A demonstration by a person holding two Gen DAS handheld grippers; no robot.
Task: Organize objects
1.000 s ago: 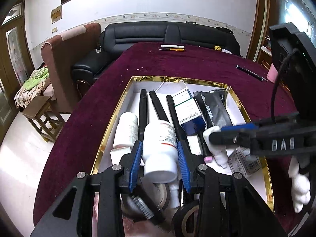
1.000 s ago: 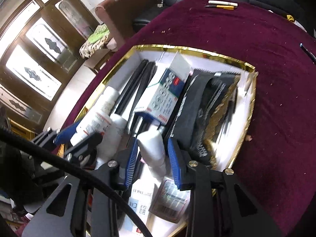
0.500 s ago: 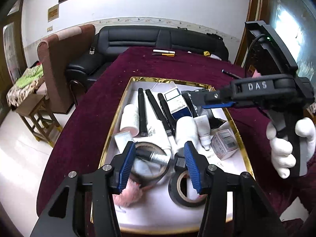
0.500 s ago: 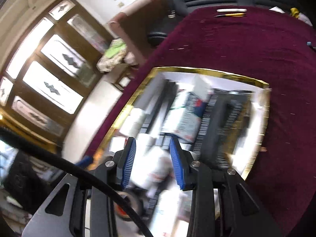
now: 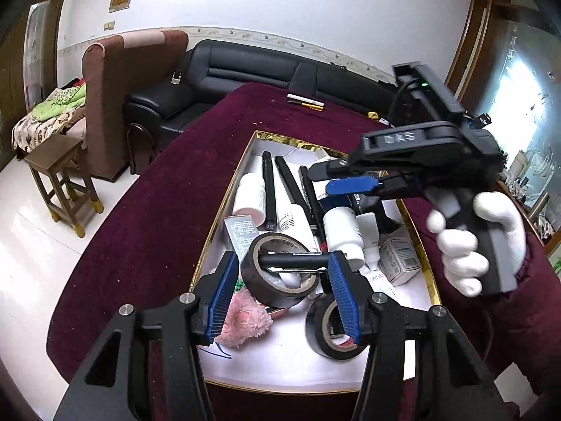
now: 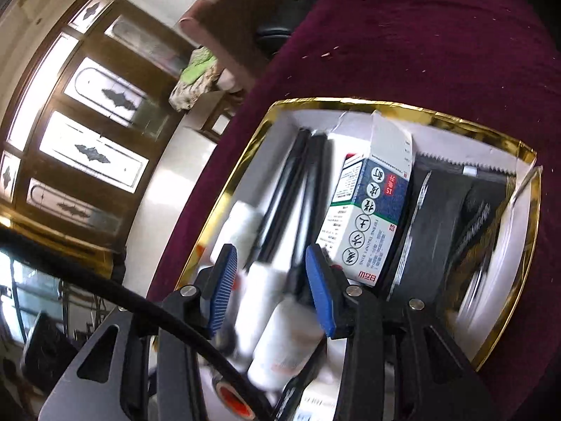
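Maroon velvet tablecloth [image 5: 147, 217], black sofa and brown armchair behind; gold-rimmed white tray [image 5: 224, 207] in the middle of the table, packed with sorted items.

White pill bottle [image 5: 342, 233] now lying loose in the tray beside a small dropper bottle [image 5: 371, 235]; a second ago clamped between the left pads. Released and placed, by the look of it. Left gripper [image 5: 280, 298] since drawn back toward the near end, fingers spread, nothing between them; black tape roll [image 5: 280, 273] with a black pen [image 5: 291, 259] across it seen below the gap.

Right gripper [image 6: 270, 287] blurred, jaws opening; a second ago closed around the dropper bottle, now apart over white bottles [image 6: 280, 336], pads pressing on none as far as the blur allows. Gloved hand [image 5: 473, 242] on its handle in the left view.

Both placements likely done; next item needed.

Around: blue-and-white medicine box [image 6: 368, 210], black tubes [image 5: 268, 189], second tape roll [image 5: 333, 329], pink fluffy thing [image 5: 242, 322], small carton [image 5: 399, 258]. Pens [image 5: 305, 101] at the far edge of the cloth, outside the tray, probably still to collect. Tray crowded; little bare floor left.
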